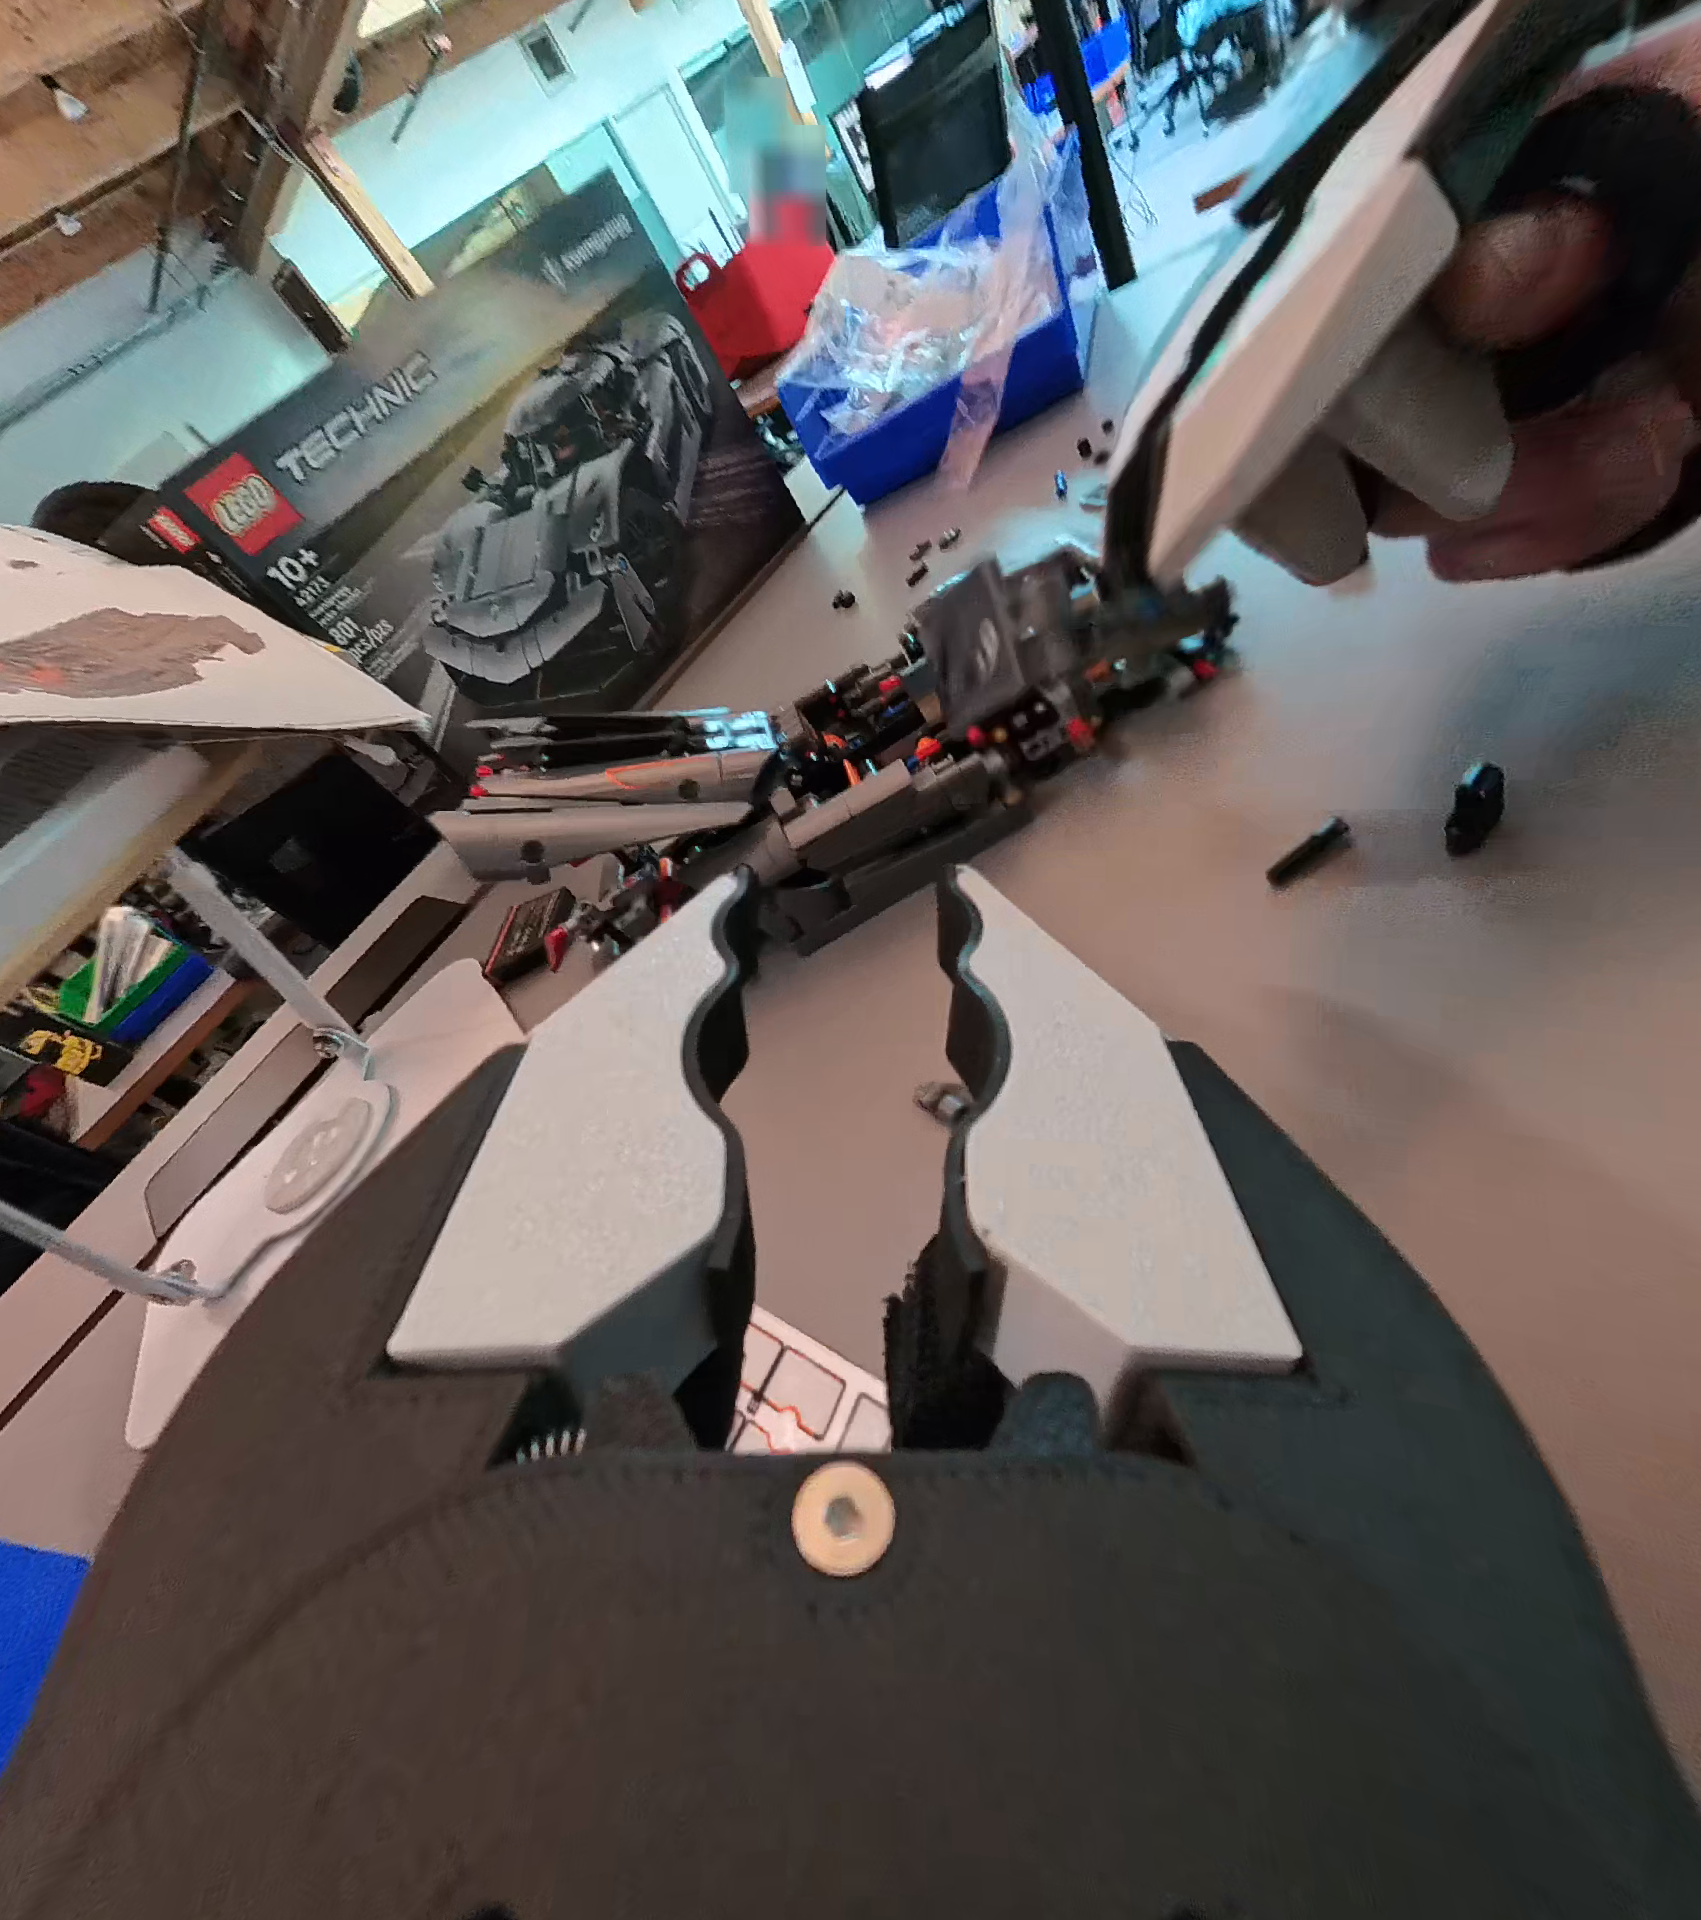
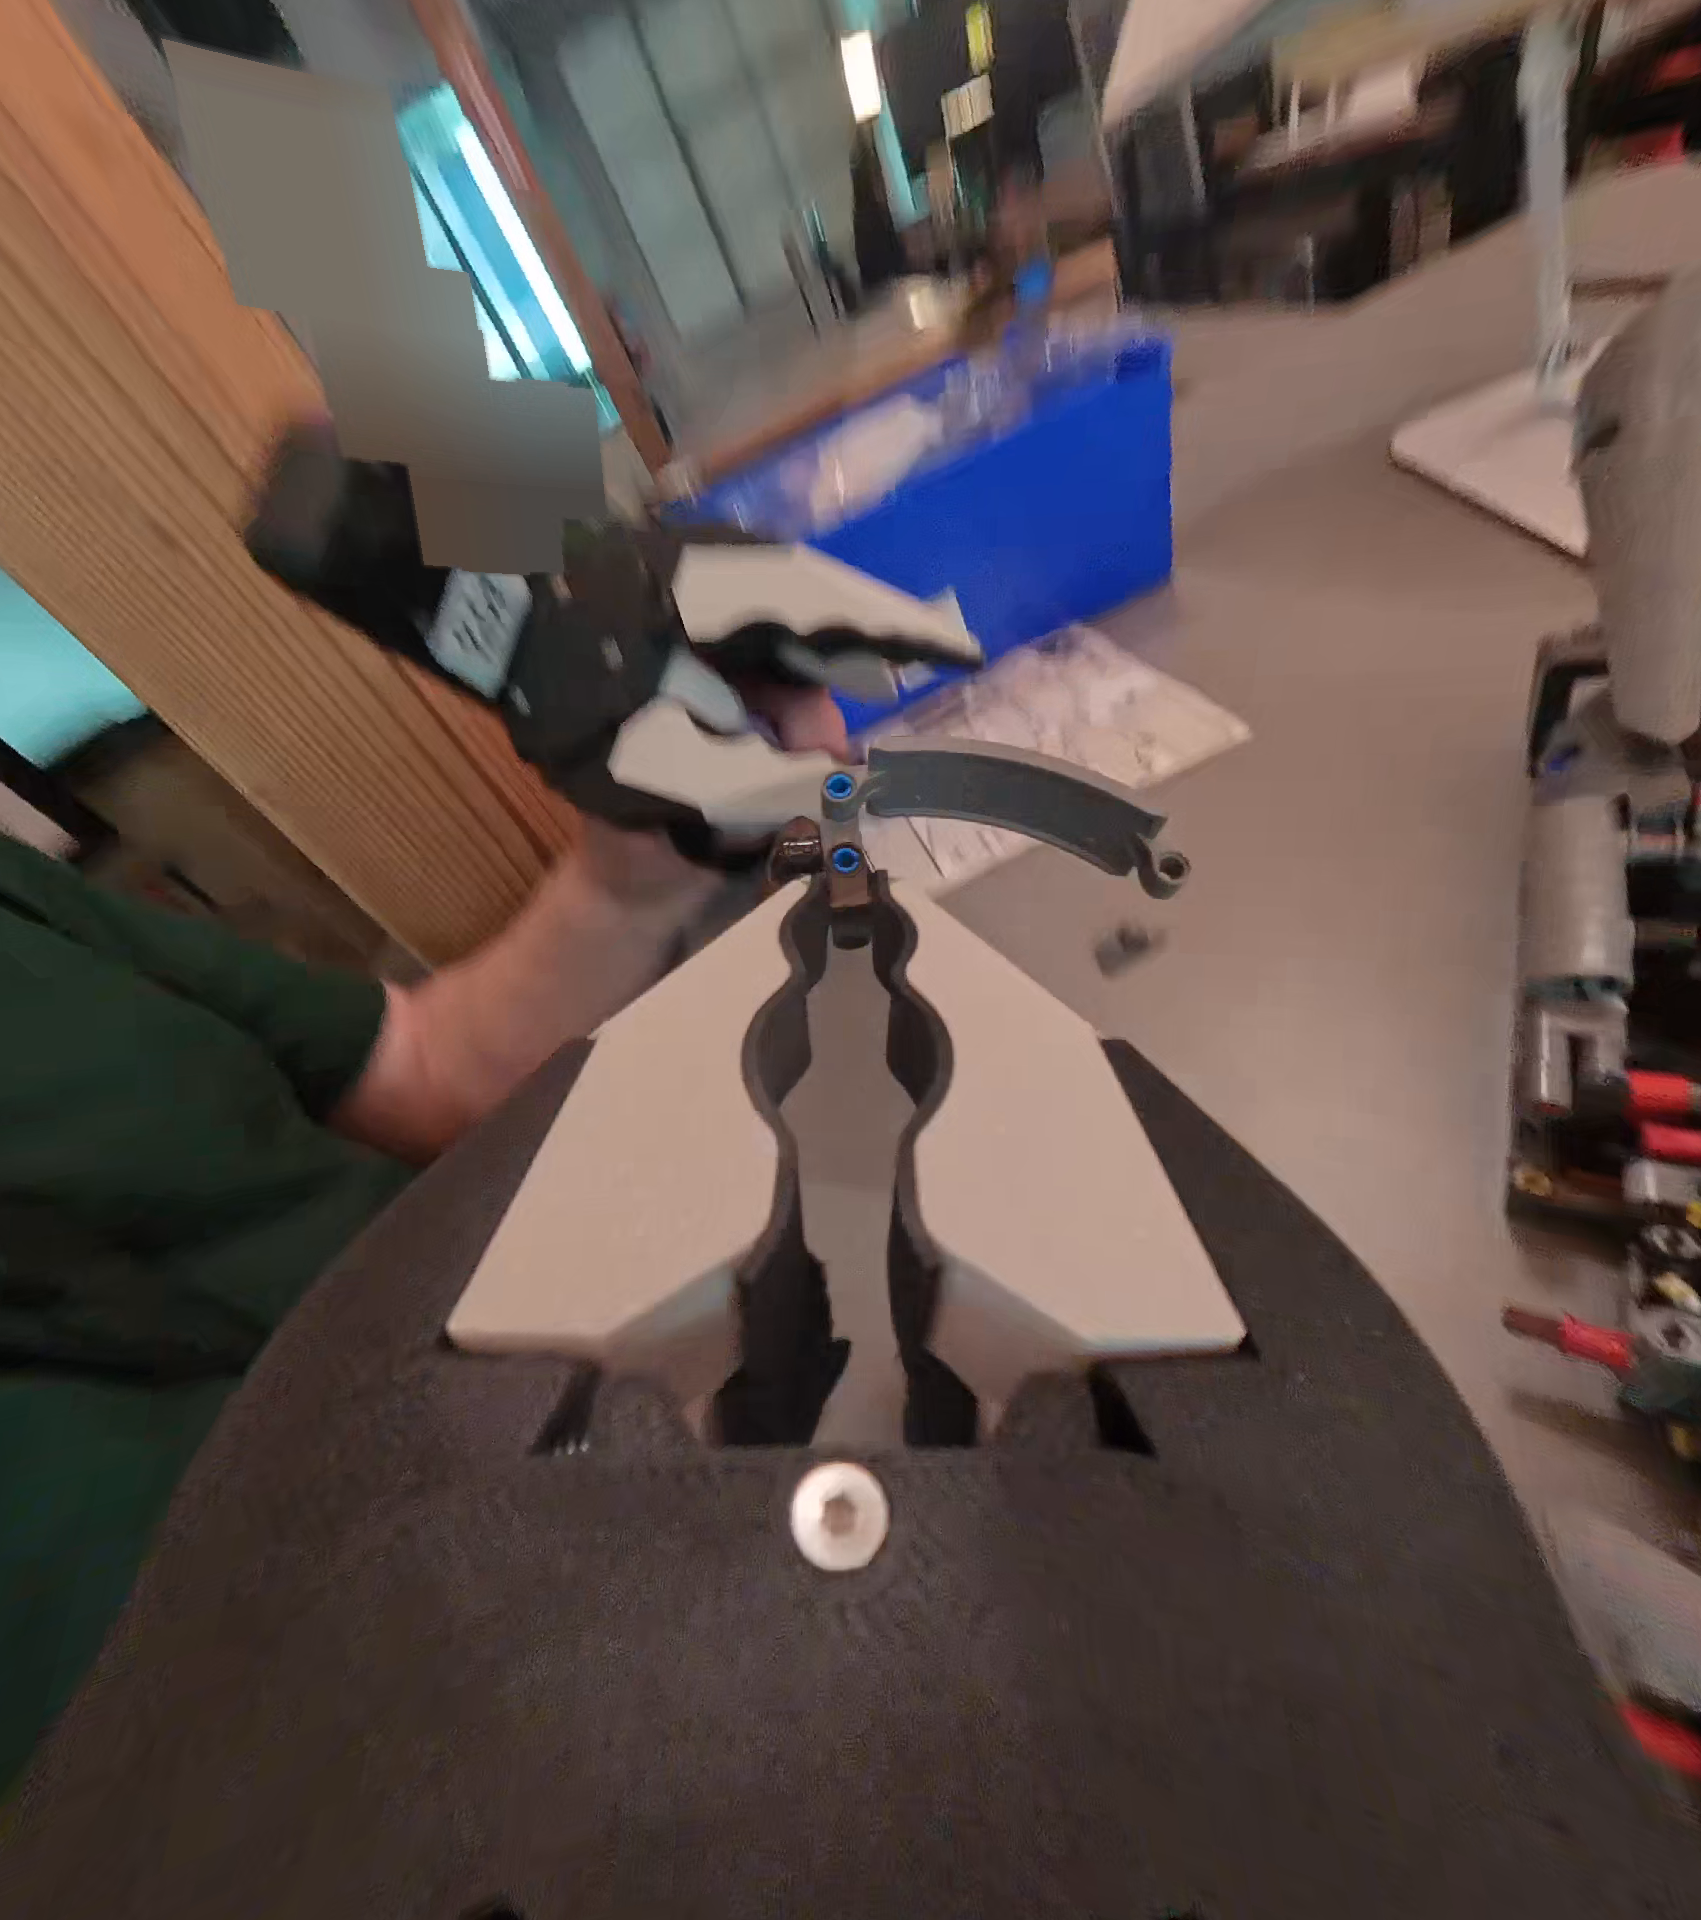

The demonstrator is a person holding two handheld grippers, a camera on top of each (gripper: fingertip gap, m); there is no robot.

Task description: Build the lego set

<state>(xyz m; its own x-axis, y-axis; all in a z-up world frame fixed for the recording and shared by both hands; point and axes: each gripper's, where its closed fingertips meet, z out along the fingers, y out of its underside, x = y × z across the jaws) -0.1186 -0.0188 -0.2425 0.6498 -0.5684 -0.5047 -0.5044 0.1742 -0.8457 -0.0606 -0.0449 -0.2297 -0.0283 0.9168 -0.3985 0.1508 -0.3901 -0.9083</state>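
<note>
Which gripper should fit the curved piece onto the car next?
Right. The right gripper is shut on the curved piece, beside the model. The left gripper is open and empty.

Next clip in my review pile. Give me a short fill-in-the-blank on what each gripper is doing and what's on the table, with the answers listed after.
1. The right gripper is shut on a curved ____ piece fitted with blue pins.
2. The left gripper is ____ and holds nothing.
3. The part-built model lies on the ____ table.
4. Clear plastic bags fill a ____ bin behind the model.

Missing words: grey; open; grey; blue
</note>
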